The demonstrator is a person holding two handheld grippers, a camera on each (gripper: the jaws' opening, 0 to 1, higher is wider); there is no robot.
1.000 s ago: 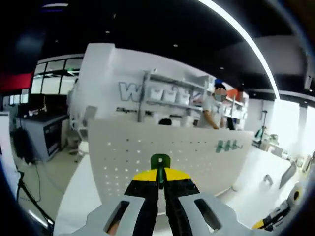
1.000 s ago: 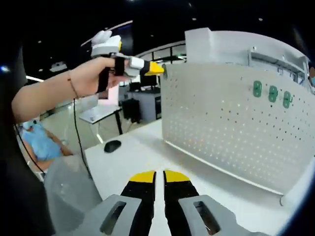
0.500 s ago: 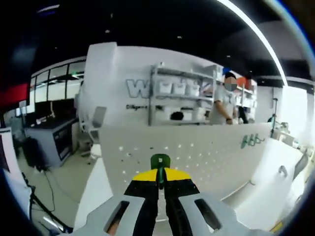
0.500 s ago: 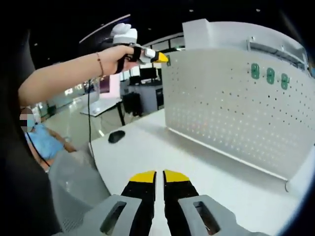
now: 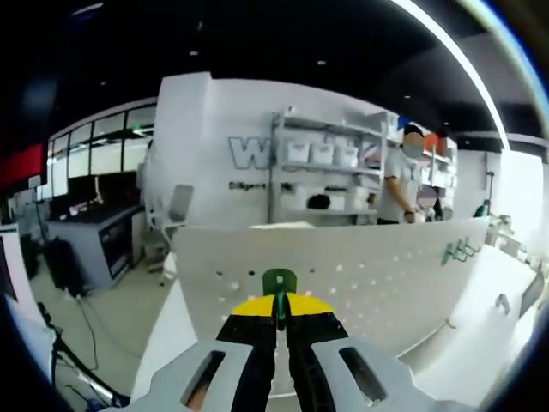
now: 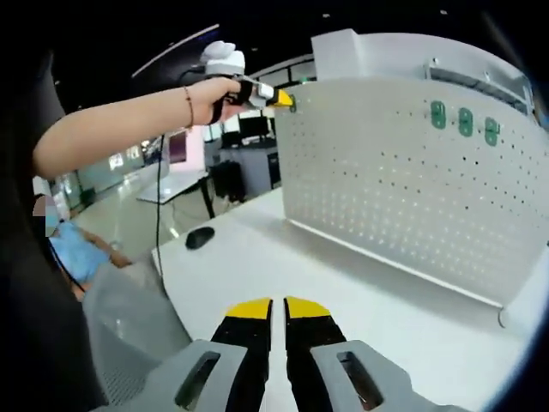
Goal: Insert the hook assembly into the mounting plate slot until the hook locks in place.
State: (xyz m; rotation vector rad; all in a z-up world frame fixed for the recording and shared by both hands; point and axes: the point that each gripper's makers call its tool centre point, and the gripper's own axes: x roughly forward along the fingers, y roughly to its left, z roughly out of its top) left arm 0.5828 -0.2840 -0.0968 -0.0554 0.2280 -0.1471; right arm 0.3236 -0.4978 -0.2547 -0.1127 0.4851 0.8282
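A small green hook piece [image 5: 279, 282] sticks up from my left gripper [image 5: 277, 306], whose yellow-tipped jaws are shut on it, just in front of the white perforated mounting plate [image 5: 360, 283] near its upper left corner. In the right gripper view the same plate [image 6: 403, 180] stands upright on the white table, and the left gripper [image 6: 279, 98], held by a person's hand, is at the plate's top left edge. Three green hooks [image 6: 464, 121] hang near the plate's top right. My right gripper [image 6: 276, 310] is shut with nothing in it, low over the table.
The white table [image 6: 283, 266] stretches in front of the plate. A black mouse [image 6: 198, 237] lies at its far left edge. A person in blue [image 6: 73, 249] sits beyond the table. Shelves [image 5: 322, 172] and standing people [image 5: 403, 184] are behind the plate.
The left gripper with the green hook has shifted left along the plate's top edge. The right gripper has stayed low over the table.
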